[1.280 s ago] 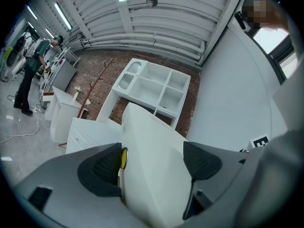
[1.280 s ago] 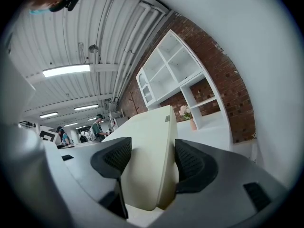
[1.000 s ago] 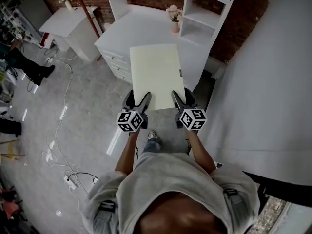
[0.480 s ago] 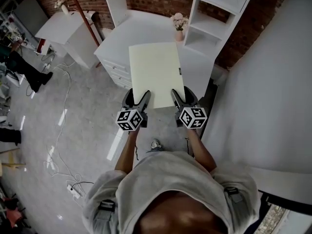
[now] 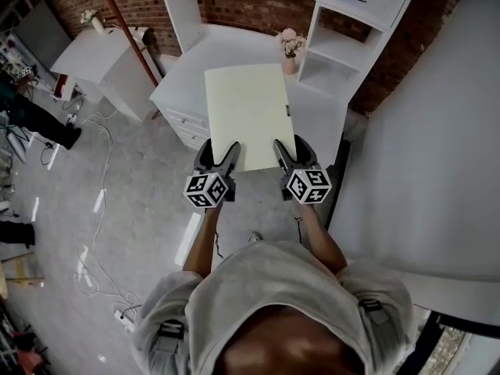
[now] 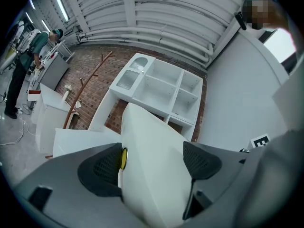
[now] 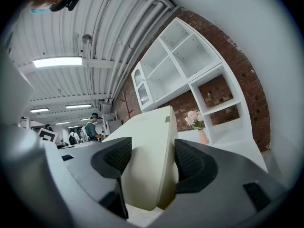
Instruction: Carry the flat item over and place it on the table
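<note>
A pale cream flat board (image 5: 248,114) is held level in the air over the near edge of the white desk (image 5: 233,47). My left gripper (image 5: 223,159) is shut on the board's near left corner; my right gripper (image 5: 283,157) is shut on its near right corner. In the left gripper view the board (image 6: 154,165) fills the gap between the jaws of that left gripper (image 6: 154,163). The right gripper view shows the board's edge (image 7: 152,167) clamped in the right gripper (image 7: 153,163).
A vase of pink flowers (image 5: 291,49) stands on the desk beside a white shelf unit (image 5: 348,30). A smaller white cabinet (image 5: 98,57) and a wooden coat stand (image 5: 125,30) are at left. Cables (image 5: 98,217) trail on the grey floor. A white wall (image 5: 422,155) rises at right.
I have walked forward with the board in both grippers: the desk and shelf unit are nearer and the board's far end now reaches further over the desk.
</note>
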A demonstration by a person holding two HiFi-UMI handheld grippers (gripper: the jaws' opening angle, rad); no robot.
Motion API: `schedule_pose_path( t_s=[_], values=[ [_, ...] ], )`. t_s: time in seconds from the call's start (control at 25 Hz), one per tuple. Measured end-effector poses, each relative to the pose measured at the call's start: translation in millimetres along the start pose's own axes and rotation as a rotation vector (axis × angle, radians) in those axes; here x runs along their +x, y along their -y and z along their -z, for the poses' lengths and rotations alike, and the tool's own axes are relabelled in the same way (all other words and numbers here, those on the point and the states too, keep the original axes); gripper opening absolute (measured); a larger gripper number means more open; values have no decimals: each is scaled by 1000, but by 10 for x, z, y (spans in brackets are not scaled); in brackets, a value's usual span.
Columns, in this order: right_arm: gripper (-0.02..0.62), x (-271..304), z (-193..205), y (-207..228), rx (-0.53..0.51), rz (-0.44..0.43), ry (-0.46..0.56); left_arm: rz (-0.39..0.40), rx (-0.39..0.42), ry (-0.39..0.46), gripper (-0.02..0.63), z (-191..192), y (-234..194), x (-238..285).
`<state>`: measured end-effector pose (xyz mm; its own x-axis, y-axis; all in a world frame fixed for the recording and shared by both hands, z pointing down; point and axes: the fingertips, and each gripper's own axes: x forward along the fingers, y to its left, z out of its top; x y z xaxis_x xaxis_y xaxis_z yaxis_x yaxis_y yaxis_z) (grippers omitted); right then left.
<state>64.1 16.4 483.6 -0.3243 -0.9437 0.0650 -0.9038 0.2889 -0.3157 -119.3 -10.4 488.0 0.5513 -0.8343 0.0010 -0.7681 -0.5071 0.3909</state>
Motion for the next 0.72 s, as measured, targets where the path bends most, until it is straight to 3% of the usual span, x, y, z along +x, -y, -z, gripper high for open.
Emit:
schedule_pose_path(
  t_s=[0.72],
  values=[
    [296, -5, 166, -72, -2, 15, -19, 2, -21, -14, 403, 131, -130, -86]
  ],
)
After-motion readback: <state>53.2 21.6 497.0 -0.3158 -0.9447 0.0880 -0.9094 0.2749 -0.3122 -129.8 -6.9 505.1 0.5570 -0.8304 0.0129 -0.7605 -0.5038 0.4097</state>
